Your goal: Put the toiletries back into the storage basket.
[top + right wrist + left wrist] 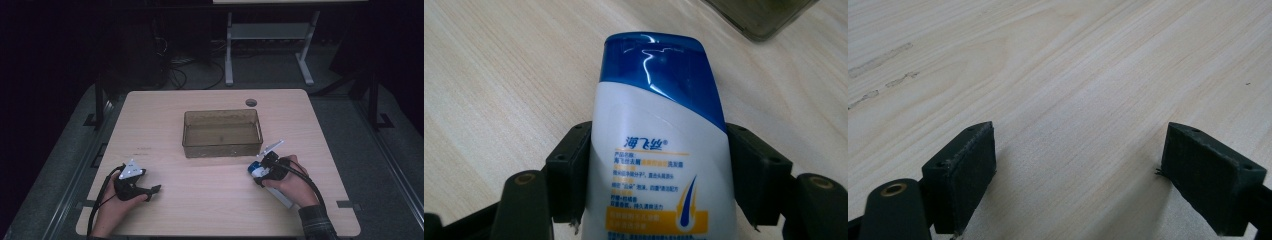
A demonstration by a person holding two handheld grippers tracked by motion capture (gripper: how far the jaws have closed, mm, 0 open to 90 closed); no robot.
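Shampoo bottle [659, 150] clamped in right claw [659, 175] near bin [222, 133] corner; left claw [1080, 175] open over bare table [1058, 65]

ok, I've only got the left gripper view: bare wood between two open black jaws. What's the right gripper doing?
Observer: The right gripper has a white plastic shampoo bottle with a blue cap between its jaws, with the pads against the bottle's sides.
Operator: Where on the table?
Observer: At the front right of the light wooden table. The bottle lies low over the top, with its cap end toward a clear brownish rectangular plastic bin.
Operator: Anything in the bin?
Observer: It looks empty, and it stands near the middle of the table.
Operator: And my left gripper relative to that?
Observer: The left gripper is at the front left, well apart from the bottle and the bin.
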